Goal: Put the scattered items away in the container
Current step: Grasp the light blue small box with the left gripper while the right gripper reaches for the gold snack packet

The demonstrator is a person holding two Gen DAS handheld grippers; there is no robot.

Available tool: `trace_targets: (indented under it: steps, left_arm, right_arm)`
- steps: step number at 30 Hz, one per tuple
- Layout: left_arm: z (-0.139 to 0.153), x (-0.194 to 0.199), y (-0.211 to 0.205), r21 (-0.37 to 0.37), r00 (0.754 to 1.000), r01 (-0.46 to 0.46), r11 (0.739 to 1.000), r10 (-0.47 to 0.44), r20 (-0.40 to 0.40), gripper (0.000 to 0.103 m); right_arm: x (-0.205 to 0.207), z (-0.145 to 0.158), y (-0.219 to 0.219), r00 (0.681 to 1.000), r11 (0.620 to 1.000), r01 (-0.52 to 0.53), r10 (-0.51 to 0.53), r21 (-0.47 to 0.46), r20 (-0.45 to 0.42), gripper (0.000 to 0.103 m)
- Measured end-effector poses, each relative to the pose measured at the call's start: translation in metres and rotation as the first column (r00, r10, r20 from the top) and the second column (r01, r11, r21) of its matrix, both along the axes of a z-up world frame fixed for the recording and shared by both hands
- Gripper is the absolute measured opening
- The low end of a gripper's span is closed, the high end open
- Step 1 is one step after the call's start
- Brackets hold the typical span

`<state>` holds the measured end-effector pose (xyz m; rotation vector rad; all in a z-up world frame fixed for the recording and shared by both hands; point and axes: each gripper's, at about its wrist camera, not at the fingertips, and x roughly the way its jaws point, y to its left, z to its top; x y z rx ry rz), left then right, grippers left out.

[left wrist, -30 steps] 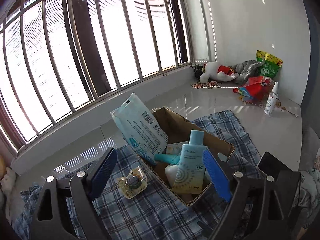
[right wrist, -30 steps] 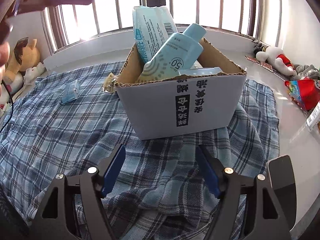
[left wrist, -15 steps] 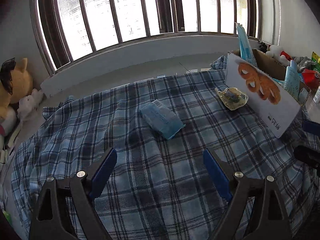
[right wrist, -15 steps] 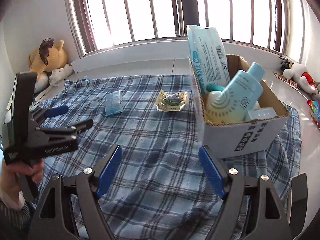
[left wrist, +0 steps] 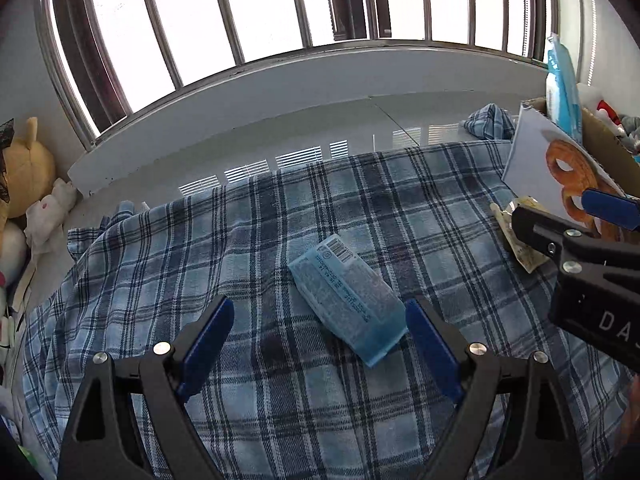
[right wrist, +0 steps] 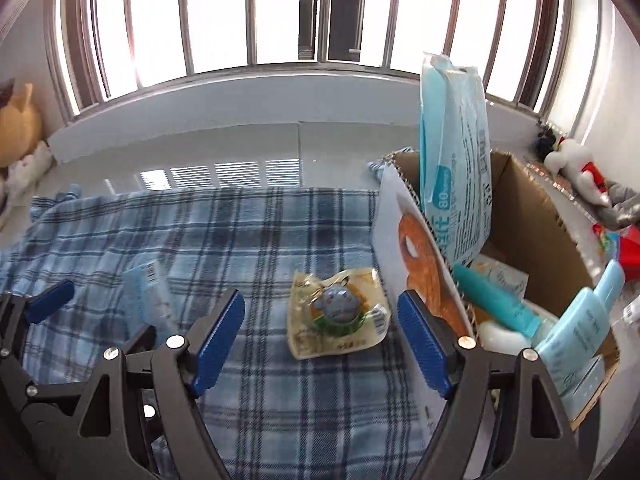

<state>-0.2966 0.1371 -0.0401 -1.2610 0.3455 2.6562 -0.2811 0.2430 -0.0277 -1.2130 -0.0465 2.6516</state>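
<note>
left gripper (left wrist: 316, 330): jaws spread wide, nothing in them. the blue pads sit low over the cloth, and the near end of the tissue pack lies between them, close to the right-hand pad

right gripper (right wrist: 322, 330): also wide open, nothing held. the snack packet sits on the cloth just past the gap between its pads; its right pad is right up against the box's near wall

tissue pack (left wrist: 346, 294): flat soft blue plastic pouch, rectangular, barcode at the far end, lying at a slant on the cloth, well apart from the box

snack packet (right wrist: 338, 312): crinkly clear-yellowish wrapper, something round and blue-grey inside, just beside the box's printed side

cardboard box (right wrist: 540, 220): open top, rough cut brown edges, white outer face with a pretzel picture. inside: a tall wet wipes pack (right wrist: 456, 152) standing on end and poking way above the rim, a teal tube (right wrist: 496, 304) lying slanted, a pale blue bottle (right wrist: 580, 328) leaning at the near right corner, some white stuff underneath i can't make out

plaid cloth (left wrist: 248, 240): blue checked flannel, rumpled at its far edge, open stretch between the two loose items

surroundings: white tiled ledge (left wrist: 280, 140) under a barred window (left wrist: 280, 4), plush toys (right wrist: 576, 168) past the box on the right
</note>
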Motion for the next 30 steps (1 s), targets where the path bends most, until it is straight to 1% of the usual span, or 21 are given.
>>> trace_targets:
  steps: [4,6,8,9,11,12,13,14,15,16,20,23,25,27,28,29,30]
  left_arm:
    - [-0.014,-0.023,0.002,0.023,0.997,-0.033,0.999,0.031,0.066,0.090]
    - [-0.020,-0.029,0.001,0.013,0.996,-0.051,0.999,0.050,0.072,0.090]
    - [-0.024,-0.029,0.002,-0.012,0.997,-0.048,0.999,0.049,0.062,0.090]
    - [-0.026,-0.029,0.002,-0.024,0.997,-0.045,0.999,0.047,0.062,0.091]
    - [-0.029,-0.029,-0.001,-0.018,0.997,-0.033,0.999,0.034,0.065,0.091]
    - [-0.029,-0.028,-0.004,-0.005,0.997,-0.028,1.000,0.029,0.068,0.088]
    - [-0.028,-0.027,-0.007,0.012,0.997,-0.019,1.000,0.018,0.072,0.076]
    - [-0.026,-0.025,-0.010,0.027,0.997,-0.007,1.000,0.005,0.078,0.066]
    - [-0.025,-0.024,-0.013,0.035,0.996,-0.003,0.999,0.000,0.084,0.053]
    - [-0.024,-0.024,-0.016,0.038,0.996,-0.005,0.999,0.001,0.091,0.049]
    - [-0.019,-0.019,-0.027,0.080,0.995,0.007,0.997,-0.015,0.098,0.048]
    - [-0.015,-0.014,-0.033,0.089,0.996,0.014,0.996,-0.022,0.087,0.048]
    - [-0.012,-0.010,-0.037,0.090,0.996,0.027,0.996,-0.034,0.079,0.046]
    - [-0.009,-0.004,-0.041,0.093,0.996,0.045,0.995,-0.051,0.072,0.045]
    - [-0.008,0.000,-0.043,0.094,0.996,0.054,0.994,-0.061,0.070,0.044]
    - [-0.007,0.004,-0.044,0.096,0.995,0.065,0.993,-0.071,0.070,0.044]
    - [-0.006,0.008,-0.047,0.098,0.994,0.074,0.992,-0.082,0.072,0.044]
  right_arm:
    - [-0.014,-0.007,-0.007,0.999,0.992,0.001,-0.006,0.126,0.041,0.079]
    - [-0.016,-0.011,-0.010,0.998,0.986,-0.007,-0.003,0.164,0.055,0.079]
    - [-0.014,-0.013,-0.012,0.998,0.985,-0.020,0.010,0.169,0.056,0.079]
    - [-0.012,-0.014,-0.013,0.998,0.987,-0.033,0.024,0.154,0.061,0.079]
    - [-0.005,-0.011,-0.014,0.998,0.991,-0.044,0.037,0.127,0.051,0.079]
    - [-0.002,-0.010,-0.014,0.998,0.992,-0.041,0.036,0.118,0.043,0.079]
    - [-0.001,-0.010,-0.014,0.999,0.993,-0.038,0.034,0.113,0.038,0.079]
    - [-0.002,-0.011,-0.015,0.999,0.992,-0.036,0.032,0.120,0.039,0.079]
    - [-0.003,-0.012,-0.016,0.999,0.991,-0.029,0.023,0.134,0.044,0.079]
    - [-0.006,-0.014,-0.017,0.999,0.988,-0.016,0.008,0.153,0.052,0.079]
    - [-0.010,-0.017,-0.022,0.998,0.980,0.033,-0.042,0.196,0.041,0.079]
    - [-0.015,-0.026,-0.026,0.995,0.957,0.057,-0.076,0.285,0.057,0.079]
    - [-0.015,-0.031,-0.028,0.995,0.943,0.053,-0.077,0.329,0.061,0.079]
    - [-0.014,-0.032,-0.029,0.995,0.930,0.059,-0.085,0.363,0.058,0.072]
    - [-0.013,-0.031,-0.028,0.995,0.926,0.061,-0.086,0.374,0.052,0.062]
    - [-0.012,-0.030,-0.028,0.996,0.927,0.047,-0.071,0.371,0.051,0.032]
    - [-0.011,-0.029,-0.028,0.997,0.942,0.017,-0.043,0.334,0.071,0.021]
